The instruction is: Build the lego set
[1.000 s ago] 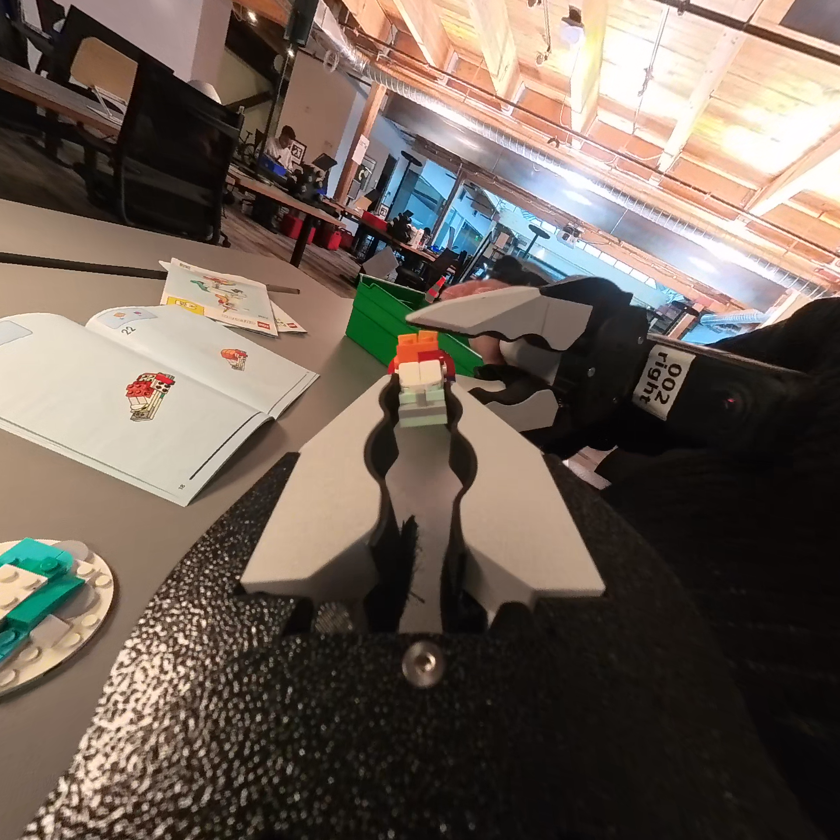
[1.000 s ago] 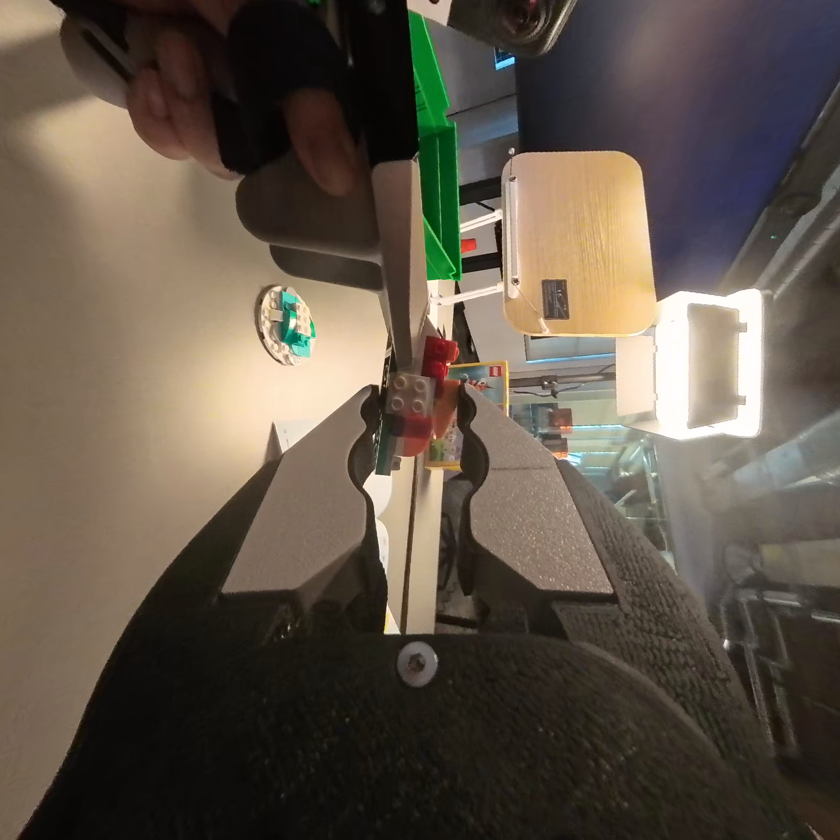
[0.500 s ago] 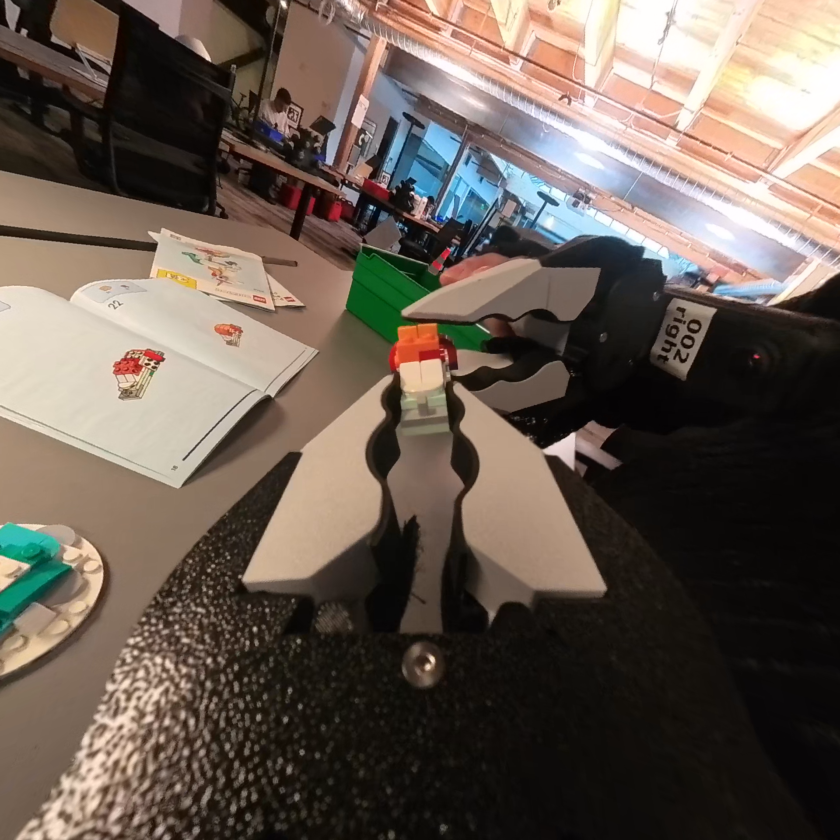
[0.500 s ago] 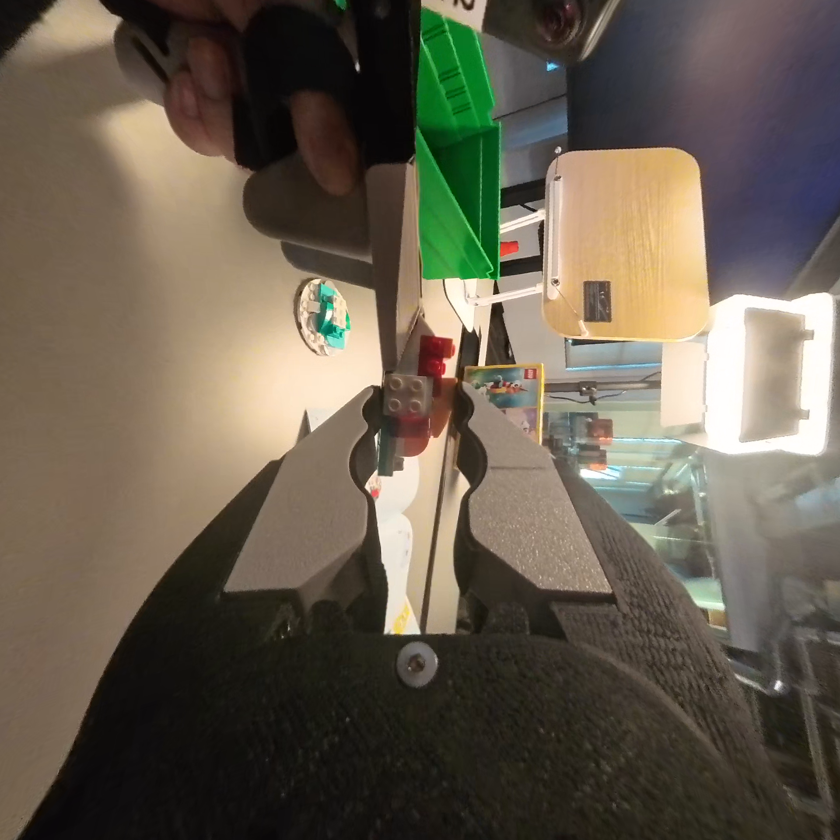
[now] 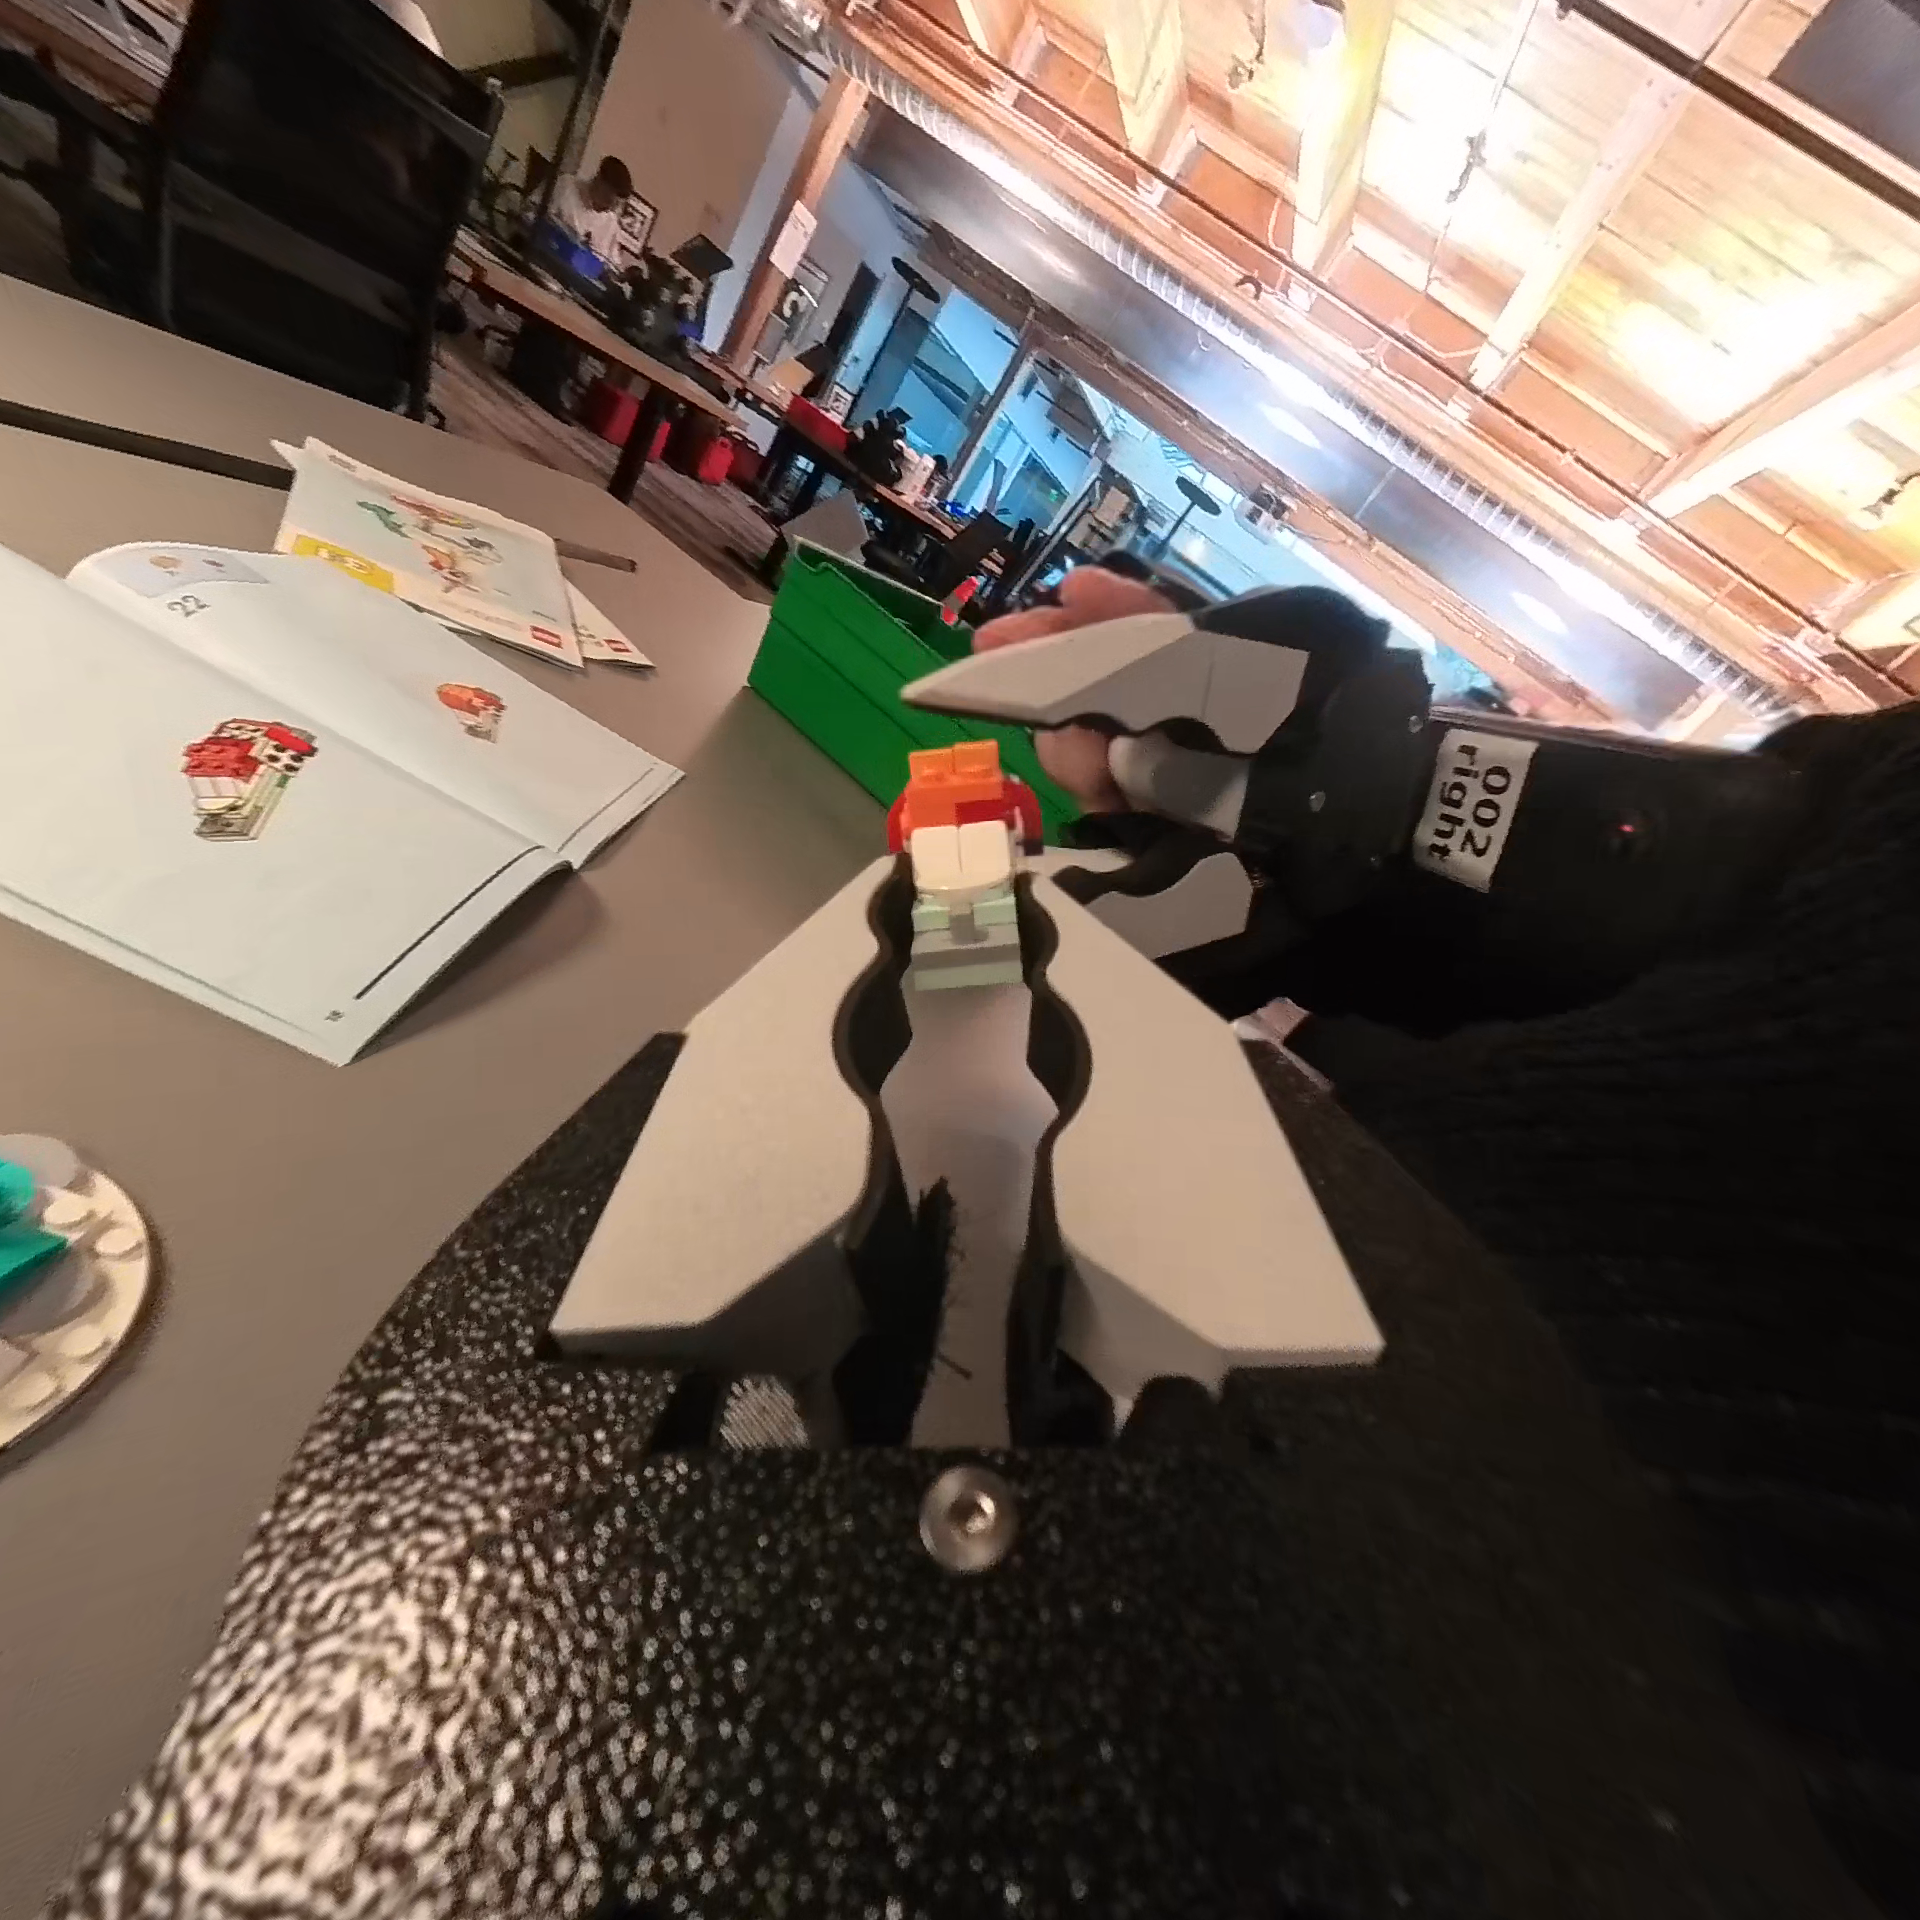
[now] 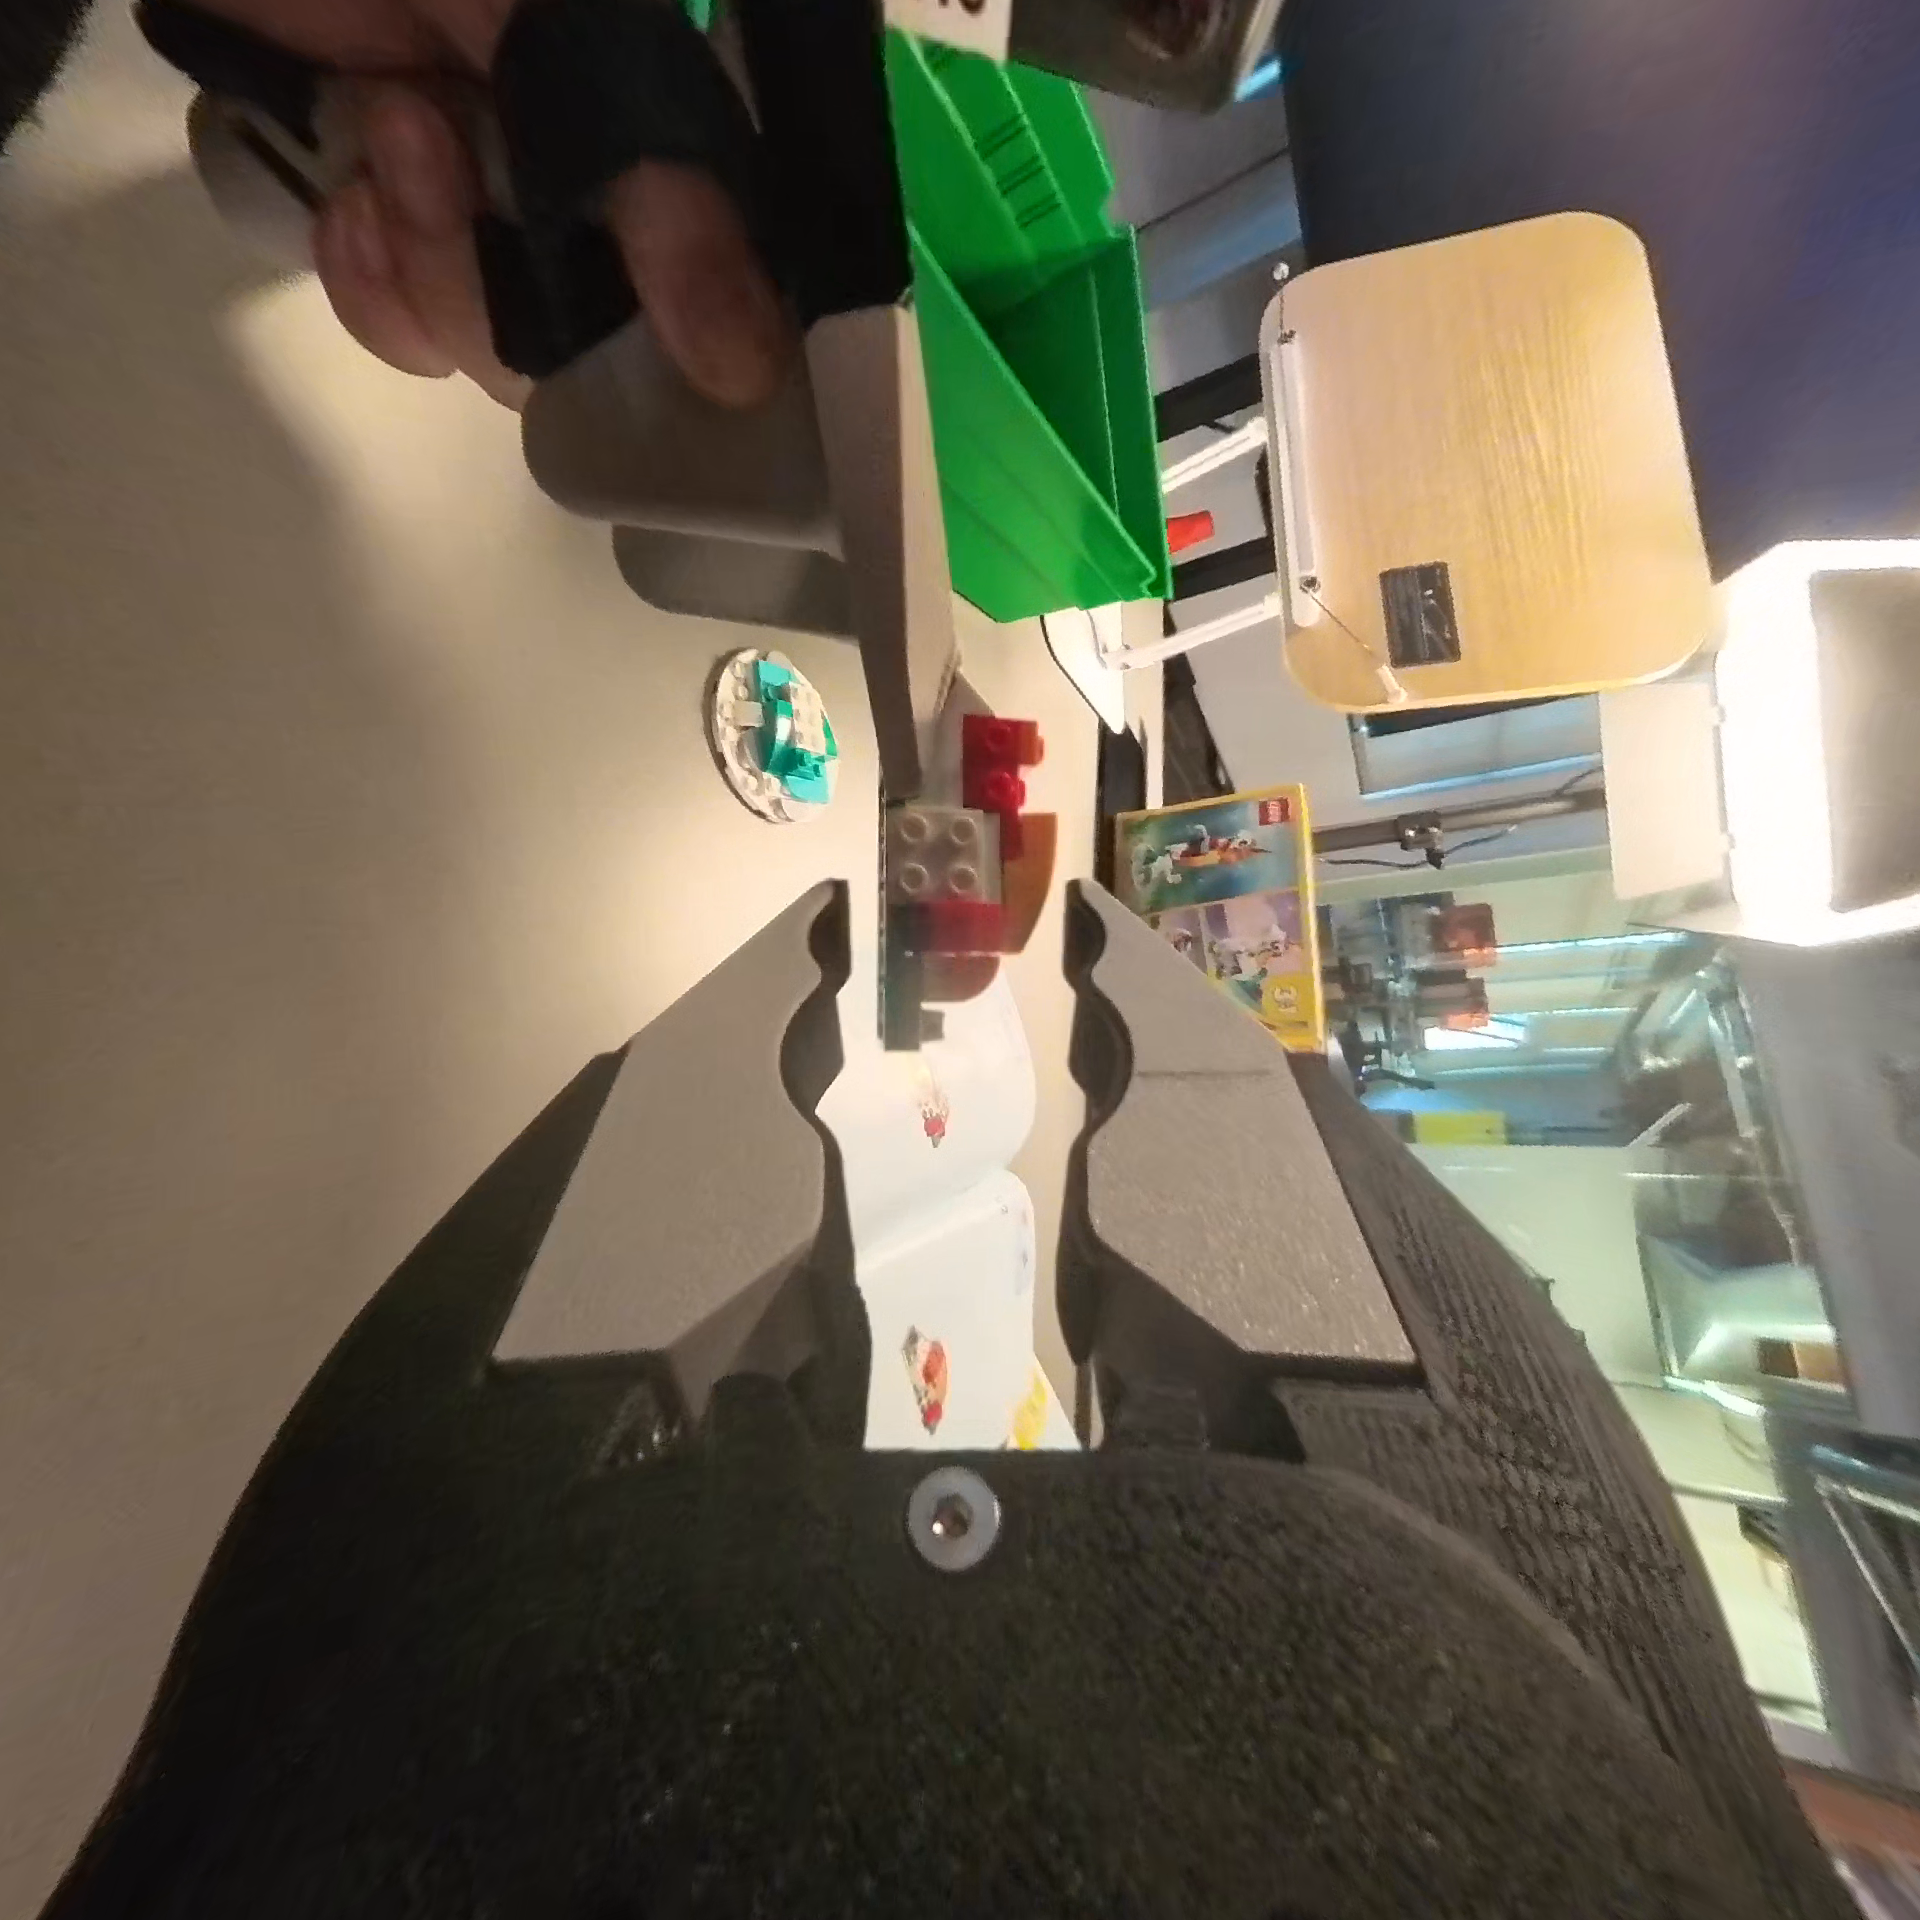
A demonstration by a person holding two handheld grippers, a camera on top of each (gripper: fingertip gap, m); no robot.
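Observation:
My left gripper (image 5: 961,899) is shut on a small lego assembly (image 5: 961,821) of mint, white, red and orange bricks, held up above the table. In the right wrist view the same assembly (image 6: 940,883) shows grey, red and brown sides, pinched by the left gripper's fingers (image 6: 899,623). My right gripper (image 6: 956,920) is open and empty. Its tips stand on either side of the assembly's near end without touching it. It also shows in the left wrist view (image 5: 1023,774), just right of the assembly.
A round white plate with teal bricks (image 5: 73,1288) (image 6: 774,732) lies on the grey table (image 5: 312,1122). An open instruction booklet (image 5: 312,790) lies farther back, with a green bin (image 5: 842,675) (image 6: 1029,416) beyond it. A lego box (image 6: 1216,914) stands at the table's far side. Both grippers' tips are close together, under 4 cm apart.
My right gripper has opened wider and drawn back a little from the assembly. My left gripper has kept its hold and tilted slightly.

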